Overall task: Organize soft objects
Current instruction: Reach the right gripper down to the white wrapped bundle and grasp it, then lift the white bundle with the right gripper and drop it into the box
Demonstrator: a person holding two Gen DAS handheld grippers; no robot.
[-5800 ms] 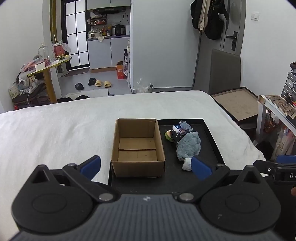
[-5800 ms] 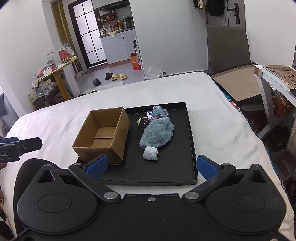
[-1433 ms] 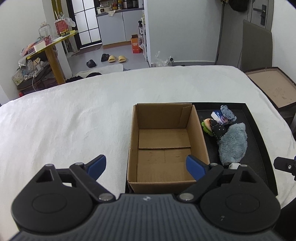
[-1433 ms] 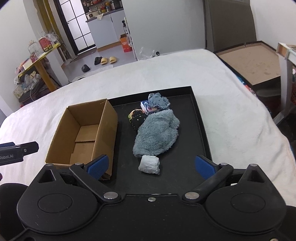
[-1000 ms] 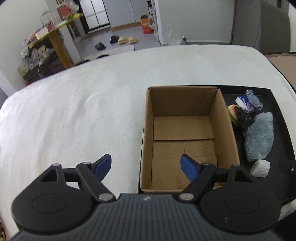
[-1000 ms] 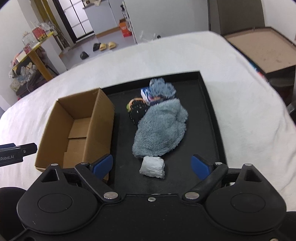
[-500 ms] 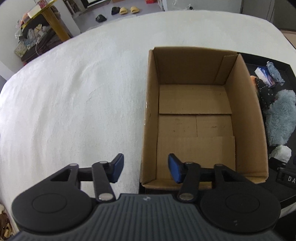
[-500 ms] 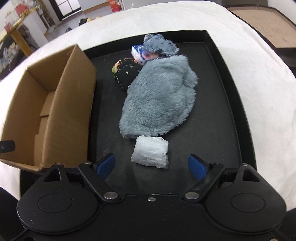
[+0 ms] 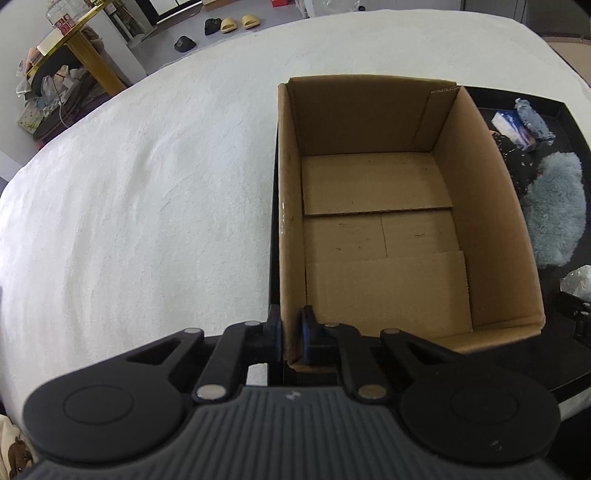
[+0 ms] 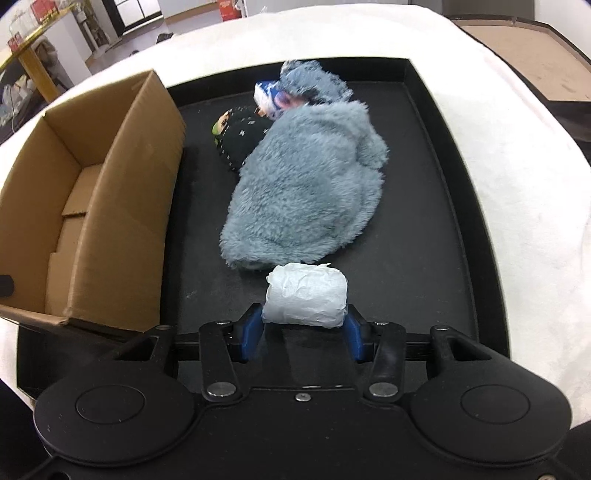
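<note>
An open, empty cardboard box point(image 9: 384, 229) stands on the left of a black tray point(image 10: 424, 236). My left gripper point(image 9: 291, 334) is shut on the box's near left corner wall. On the tray lie a fluffy grey-blue soft item point(image 10: 310, 184), a black dotted one point(image 10: 240, 144), a blue-white one point(image 10: 269, 94) and a white wad point(image 10: 306, 295). My right gripper point(image 10: 304, 332) is shut on the near end of the white wad. The box also shows in the right wrist view point(image 10: 122, 206).
The tray rests on a white bed cover point(image 9: 129, 206). A yellow-legged side table point(image 9: 77, 51) with clutter and slippers point(image 9: 236, 22) on the floor are beyond the bed. A brown board point(image 10: 528, 62) lies to the right of the bed.
Both grippers moved down and forward. My left gripper closed onto the box's corner wall. My right gripper closed in on the white wad.
</note>
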